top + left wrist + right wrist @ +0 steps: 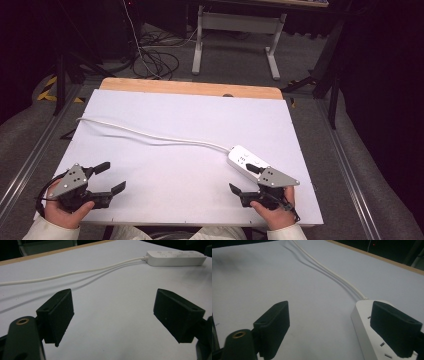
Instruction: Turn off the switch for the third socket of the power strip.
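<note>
Your left gripper (107, 178): jaws apart, near front-left table (190, 115) edge | your right gripper (243, 179): jaws apart, one over power strip (248, 163) | centre bare, cord (150, 136) crosses behind.

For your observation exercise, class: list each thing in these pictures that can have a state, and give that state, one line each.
Left tool: open, empty, over bare table.
Right tool: open, empty, one jaw over the power strip's end.
Power strip: flat on the table, visible sockets empty.
Power strip cord: slack, curving leftward across the table.
Table: white-covered.
</note>
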`<state>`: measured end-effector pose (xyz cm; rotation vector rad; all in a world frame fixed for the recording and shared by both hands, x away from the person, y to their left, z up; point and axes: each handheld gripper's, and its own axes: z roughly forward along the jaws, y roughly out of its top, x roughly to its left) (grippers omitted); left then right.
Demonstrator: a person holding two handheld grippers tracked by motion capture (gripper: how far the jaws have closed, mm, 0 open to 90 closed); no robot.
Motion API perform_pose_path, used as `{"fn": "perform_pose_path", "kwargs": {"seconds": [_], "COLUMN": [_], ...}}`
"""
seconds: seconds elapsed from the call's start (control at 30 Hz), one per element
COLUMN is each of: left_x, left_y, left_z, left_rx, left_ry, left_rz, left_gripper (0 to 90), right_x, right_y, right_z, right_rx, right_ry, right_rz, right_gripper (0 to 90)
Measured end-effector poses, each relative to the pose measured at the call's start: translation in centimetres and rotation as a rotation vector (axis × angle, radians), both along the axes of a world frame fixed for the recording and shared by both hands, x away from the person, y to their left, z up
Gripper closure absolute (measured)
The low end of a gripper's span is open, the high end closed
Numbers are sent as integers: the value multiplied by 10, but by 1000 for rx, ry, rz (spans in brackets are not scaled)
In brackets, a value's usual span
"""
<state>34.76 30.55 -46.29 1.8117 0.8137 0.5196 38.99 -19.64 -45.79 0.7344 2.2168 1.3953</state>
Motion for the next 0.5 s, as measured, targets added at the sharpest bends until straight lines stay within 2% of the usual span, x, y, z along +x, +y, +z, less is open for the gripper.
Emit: {"fn": "perform_pose_path", "kwargs": {"seconds": [0.2,0.5], "left_x": [0,0], "left_y": [0,0], "left_z": [0,0], "left_rx": [-1,2], "left_ry": [8,11], "left_rz": [1,3], "left_gripper": [174,176], "right_x": [2,11], "right_y": [-2,-7], "right_z": [14,28], "right_rx": [-14,-20], "right_ry": [11,38], "right_rz": [-4,-28], "right_gripper": [264,329]}}
